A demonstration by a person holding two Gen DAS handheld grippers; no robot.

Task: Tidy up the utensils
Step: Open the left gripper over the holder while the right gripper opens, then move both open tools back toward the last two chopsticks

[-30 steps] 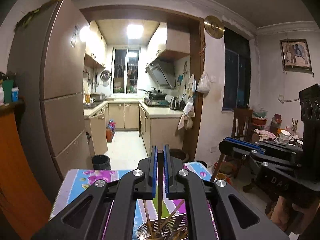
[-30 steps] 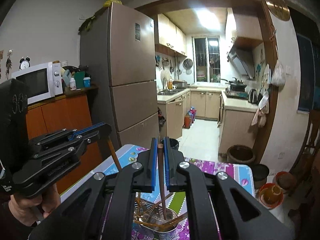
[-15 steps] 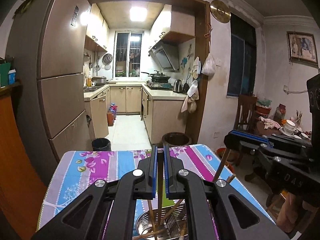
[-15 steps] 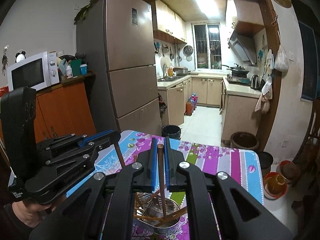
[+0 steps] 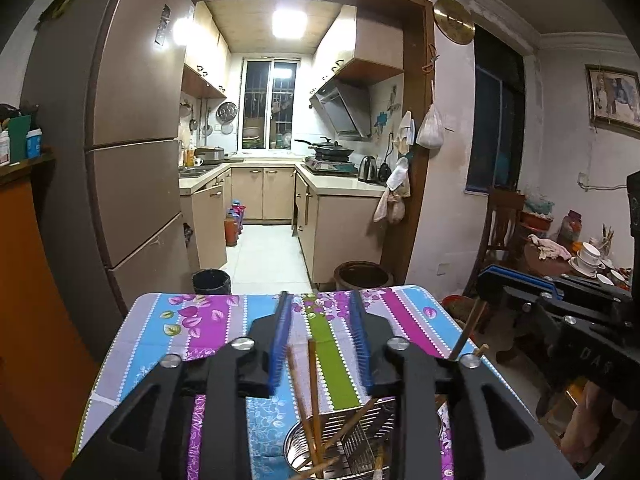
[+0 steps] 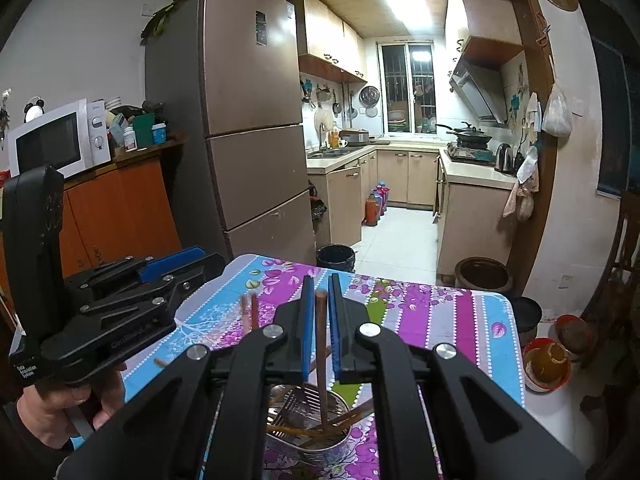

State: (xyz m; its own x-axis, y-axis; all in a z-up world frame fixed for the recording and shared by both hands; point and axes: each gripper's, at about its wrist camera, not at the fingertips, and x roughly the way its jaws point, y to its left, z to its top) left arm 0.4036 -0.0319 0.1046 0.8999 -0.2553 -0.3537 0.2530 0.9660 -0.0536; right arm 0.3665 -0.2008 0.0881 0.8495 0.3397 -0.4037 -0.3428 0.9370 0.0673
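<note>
A steel utensil holder [image 5: 294,438] [image 6: 320,456] stands on the flowered striped tablecloth [image 5: 192,320] with several wooden chopsticks leaning in it. My left gripper [image 5: 320,340] hangs just above it. Its jaws are opening, and two light chopsticks [image 5: 312,376] stand loose between the pads, touched by neither. My right gripper [image 6: 321,328] holds a dark brown chopstick [image 6: 321,308] upright with its lower end inside the holder. Its jaws are starting to open, with the pads still against the stick. Each gripper shows in the other's view: the left gripper [image 6: 208,264] and the right gripper [image 5: 492,284].
The table's [image 6: 460,312] far edge faces the kitchen doorway. A tall fridge [image 6: 248,120] and an orange cabinet [image 6: 120,208] stand to the left. A black bin [image 5: 211,282] and a brown crock [image 5: 362,276] sit on the floor beyond, and a cluttered side table [image 5: 580,256] is at right.
Both grippers have sunk toward the holder. The left jaws have spread and let go of their chopstick, which now stands in the holder. The right chopstick's tip has gone down into it.
</note>
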